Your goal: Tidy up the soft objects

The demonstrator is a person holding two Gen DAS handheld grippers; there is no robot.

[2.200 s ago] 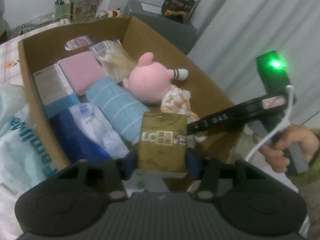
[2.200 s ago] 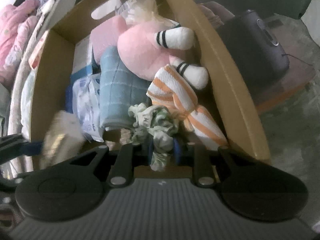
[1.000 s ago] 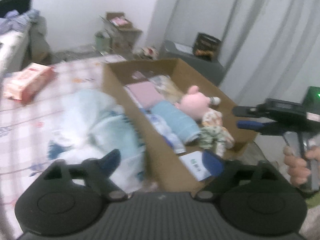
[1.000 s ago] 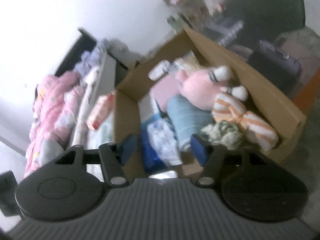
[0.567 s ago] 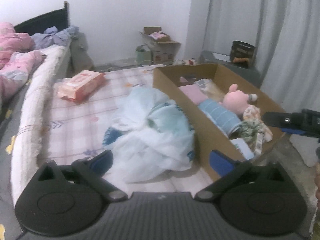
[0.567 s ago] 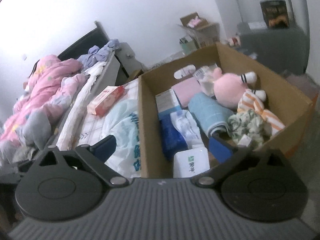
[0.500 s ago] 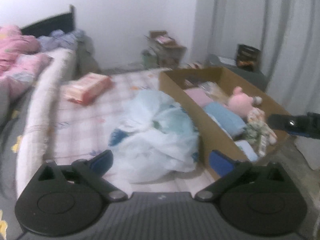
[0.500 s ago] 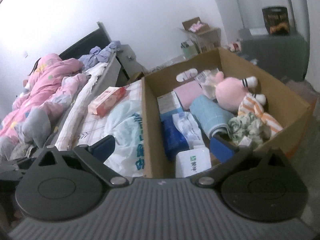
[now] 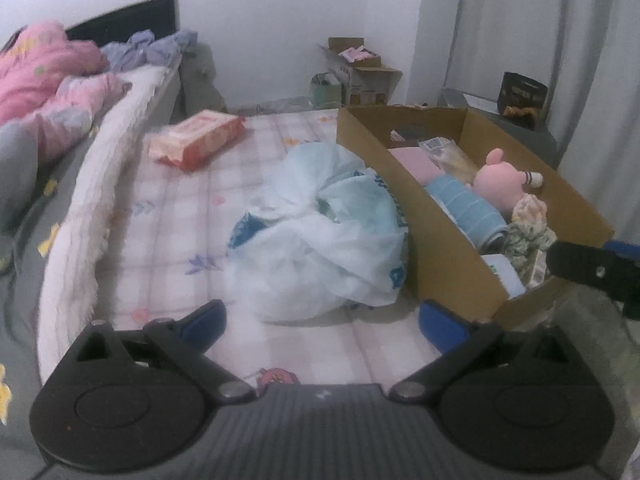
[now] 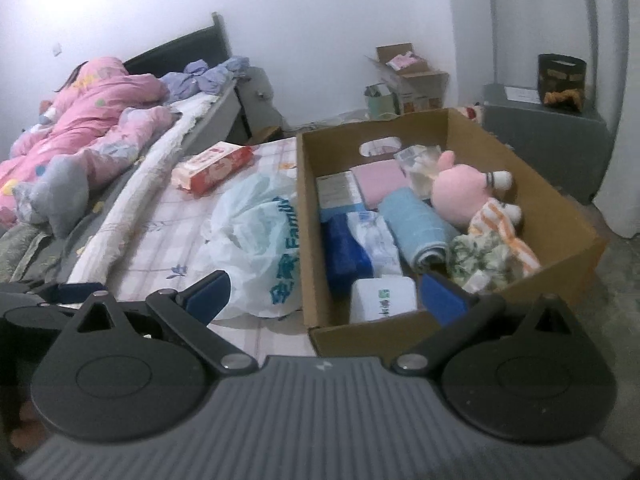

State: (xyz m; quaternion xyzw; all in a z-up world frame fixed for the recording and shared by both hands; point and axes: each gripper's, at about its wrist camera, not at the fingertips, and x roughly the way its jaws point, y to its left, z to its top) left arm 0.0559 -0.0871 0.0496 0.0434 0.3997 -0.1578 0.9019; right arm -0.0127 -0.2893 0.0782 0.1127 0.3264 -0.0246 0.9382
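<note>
A cardboard box [image 10: 576,220] [image 9: 440,236] stands at the right edge of the bed, full of soft things: a pink plush toy [image 10: 460,192] [image 9: 498,180], a rolled blue towel [image 10: 416,228], an orange-striped cloth [image 10: 504,224], a green patterned cloth [image 10: 476,256], a white pack [image 10: 382,300]. My left gripper [image 9: 322,320] stands wide open and empty, back from a crumpled white plastic bag [image 9: 320,240] [image 10: 256,240]. My right gripper [image 10: 326,290] is also wide open and empty, pulled back from the box's near end; it shows at the left wrist view's right edge [image 9: 596,270].
A red-and-white tissue pack [image 9: 196,140] [image 10: 212,168] lies farther up the checked sheet [image 9: 168,216]. Pink bedding [image 10: 88,120] fills the far left beside a dark headboard. A grey cabinet [image 10: 548,148], a small open carton [image 10: 408,76] and grey curtains stand behind the box.
Both grippers have drawn back from the box and opened fully. The gold pack and the green cloth they held earlier were let go; the green cloth now lies in the box. The views widened to the bed.
</note>
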